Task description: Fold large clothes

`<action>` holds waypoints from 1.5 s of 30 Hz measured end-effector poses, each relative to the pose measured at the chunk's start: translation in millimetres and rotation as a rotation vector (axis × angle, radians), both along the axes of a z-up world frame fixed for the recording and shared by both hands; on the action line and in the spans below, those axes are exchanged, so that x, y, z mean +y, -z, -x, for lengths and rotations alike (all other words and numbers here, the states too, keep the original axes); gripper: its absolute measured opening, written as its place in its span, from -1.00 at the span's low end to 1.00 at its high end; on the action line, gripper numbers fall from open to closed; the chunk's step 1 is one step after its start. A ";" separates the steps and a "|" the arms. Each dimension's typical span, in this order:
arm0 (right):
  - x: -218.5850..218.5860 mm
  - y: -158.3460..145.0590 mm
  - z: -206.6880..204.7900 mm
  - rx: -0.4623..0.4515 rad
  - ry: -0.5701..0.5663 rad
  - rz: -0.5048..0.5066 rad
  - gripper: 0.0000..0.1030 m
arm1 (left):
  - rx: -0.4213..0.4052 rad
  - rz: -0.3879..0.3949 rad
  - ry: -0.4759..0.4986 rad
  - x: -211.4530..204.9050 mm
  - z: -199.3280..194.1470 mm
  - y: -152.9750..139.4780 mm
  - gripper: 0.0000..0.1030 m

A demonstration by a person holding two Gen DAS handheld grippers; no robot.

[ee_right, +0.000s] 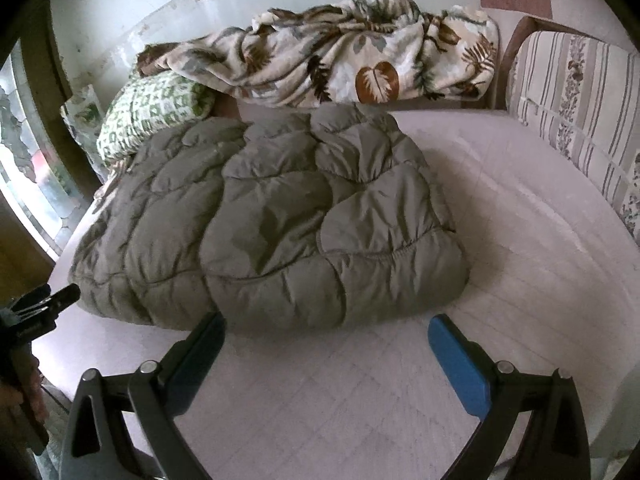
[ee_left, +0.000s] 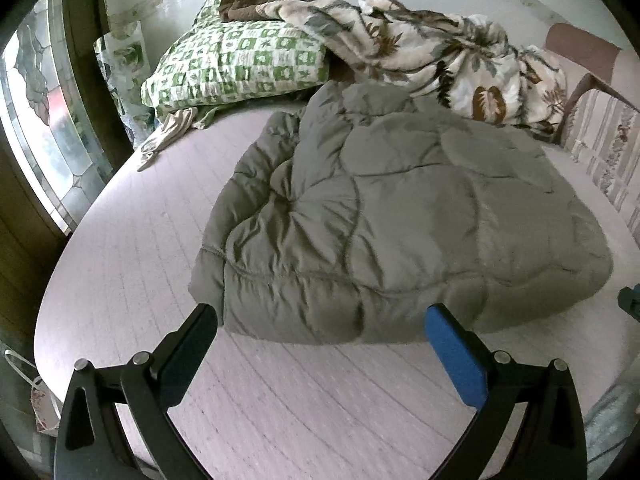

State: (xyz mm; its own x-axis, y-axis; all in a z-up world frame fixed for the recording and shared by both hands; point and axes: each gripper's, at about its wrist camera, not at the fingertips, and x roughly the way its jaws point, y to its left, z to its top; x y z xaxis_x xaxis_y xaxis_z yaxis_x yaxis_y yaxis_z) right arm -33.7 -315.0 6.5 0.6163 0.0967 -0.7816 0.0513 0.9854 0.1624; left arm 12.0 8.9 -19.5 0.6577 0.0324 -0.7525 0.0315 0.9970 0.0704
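Note:
A thick olive-grey quilted comforter (ee_left: 400, 216) lies folded into a bulky rectangle on the pale pink bed (ee_left: 132, 280). It also shows in the right wrist view (ee_right: 272, 224). My left gripper (ee_left: 320, 320) is open and empty, its fingertips just in front of the comforter's near folded edge. My right gripper (ee_right: 326, 328) is open and empty, also just short of the near edge, toward its right corner. The left gripper (ee_right: 44, 304) shows at the far left of the right wrist view.
A green checked pillow (ee_left: 240, 68) and a crumpled leaf-print blanket (ee_left: 440, 60) lie at the back by the wall. A striped floral cushion (ee_right: 580, 100) stands at the right. A stained-glass window (ee_left: 36, 128) is at the left. Bare mattress (ee_right: 520, 220) lies right of the comforter.

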 end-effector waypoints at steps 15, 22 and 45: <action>16.2 -36.8 44.8 -0.067 -0.037 0.032 1.00 | -0.003 0.000 0.040 -12.8 46.6 -17.5 1.00; 20.2 -55.3 72.0 -0.099 -0.050 0.038 1.00 | -0.027 -0.045 0.048 -15.2 74.9 -27.4 1.00; 32.9 -68.9 161.8 -0.132 0.024 -0.031 1.00 | -0.212 0.036 0.050 -3.5 172.6 -60.7 1.00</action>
